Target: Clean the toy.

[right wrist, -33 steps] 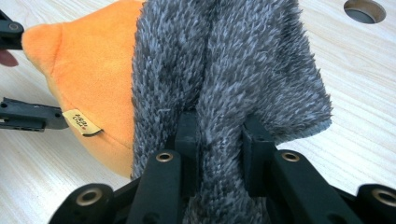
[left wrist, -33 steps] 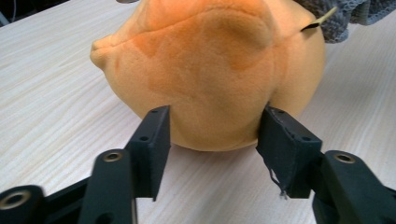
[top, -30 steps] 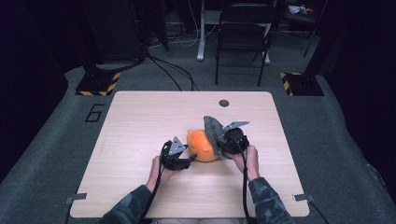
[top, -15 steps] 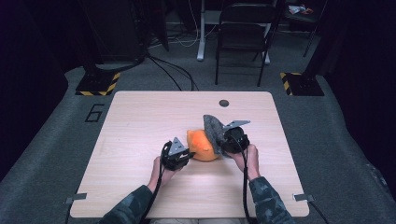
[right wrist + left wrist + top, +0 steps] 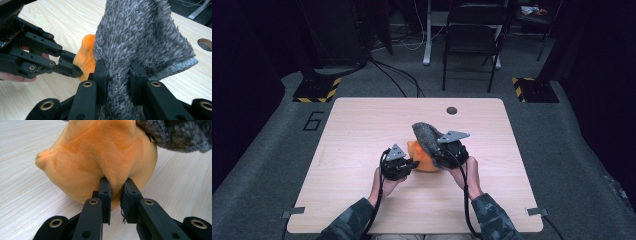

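The left tool point(image 5: 411, 164) has just been closing and now pinches a fold of the orange plush toy point(image 5: 422, 157) between its two black jaws. In the left gripper view the jaws stand close together with a ridge of orange fabric point(image 5: 115, 182) squeezed up between the pads, and the rest of the toy bulges out ahead of the tool, resting on the pale wooden tabletop point(image 5: 30, 195). A grey fuzzy cloth point(image 5: 175, 135) lies over the far upper corner of the toy, up and to the right of the left tool's jaws.

The right tool point(image 5: 439, 155) is clamped on that grey cloth point(image 5: 427, 136). In the right gripper view the jaws are drawn in tight on a bunched waist of the cloth point(image 5: 117, 82), and the cloth fans out wide above and beyond the tool's tips, its knitted edge hanging out to the right. Just past the cloth, to the left of the right tool's jaws, a patch of the orange toy point(image 5: 86, 57) shows, and the left tool point(image 5: 75, 70) reaches in from the left with its tips on the toy.

From above, the two tools face each other across the toy, near the middle of the tabletop point(image 5: 362, 125); the toy sits between them, touching both, and the cloth rises from the right tool and drapes over the toy's top.
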### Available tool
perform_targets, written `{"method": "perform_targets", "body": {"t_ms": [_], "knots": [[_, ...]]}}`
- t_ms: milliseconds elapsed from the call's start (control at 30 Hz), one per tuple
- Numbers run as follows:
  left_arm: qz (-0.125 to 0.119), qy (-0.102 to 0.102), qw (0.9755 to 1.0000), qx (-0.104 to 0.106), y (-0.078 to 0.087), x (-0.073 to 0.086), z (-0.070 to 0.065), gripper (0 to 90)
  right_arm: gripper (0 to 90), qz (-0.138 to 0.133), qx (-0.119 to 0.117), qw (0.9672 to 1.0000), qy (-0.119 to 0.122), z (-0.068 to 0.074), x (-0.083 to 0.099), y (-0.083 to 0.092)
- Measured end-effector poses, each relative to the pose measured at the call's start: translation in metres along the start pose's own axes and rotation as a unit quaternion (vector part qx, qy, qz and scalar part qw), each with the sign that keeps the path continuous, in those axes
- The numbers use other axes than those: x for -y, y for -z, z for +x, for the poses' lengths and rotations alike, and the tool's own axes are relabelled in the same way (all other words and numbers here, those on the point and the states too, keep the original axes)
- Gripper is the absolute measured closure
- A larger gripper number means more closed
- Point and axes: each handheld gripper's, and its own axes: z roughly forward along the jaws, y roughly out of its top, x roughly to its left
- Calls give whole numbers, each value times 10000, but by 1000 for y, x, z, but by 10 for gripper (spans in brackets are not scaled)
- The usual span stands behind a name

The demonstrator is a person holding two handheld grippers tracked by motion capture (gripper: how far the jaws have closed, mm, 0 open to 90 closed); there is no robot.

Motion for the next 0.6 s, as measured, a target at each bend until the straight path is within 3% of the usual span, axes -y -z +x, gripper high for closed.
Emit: {"method": "perform_targets", "body": {"t_ms": [67, 167, 300, 367, 500, 567, 600], "knots": [[-31, -35, 10000, 20, -1, 0, 0, 792, 721, -195, 17, 9998, -17, 0, -2, 6], [-69, -52, 9999, 64, -2, 0, -4, 792, 722, -367, -148, 9992, -50, 4, -9, 14], [-10, -165, 9999, 26, -2, 1, -4, 792, 721, -128, -123, 9998, -2, 5, -4, 1], [-10, -140, 9999, -2, -3, 2, -2, 791, 721, 15, 29, 9999, 113, 2, -1, -3], [11, -42, 10000, -34, -5, 5, 4, 788, 718, 217, 270, 9994, 68, -12, 6, -8], [28, -24, 10000, -36, -5, 6, 6, 786, 718, 266, 300, 9992, -61, -15, 9, -10], [33, -16, 10000, -34, -5, 7, 7, 786, 717, 379, 336, 9984, -270, -26, 15, -15]]}}
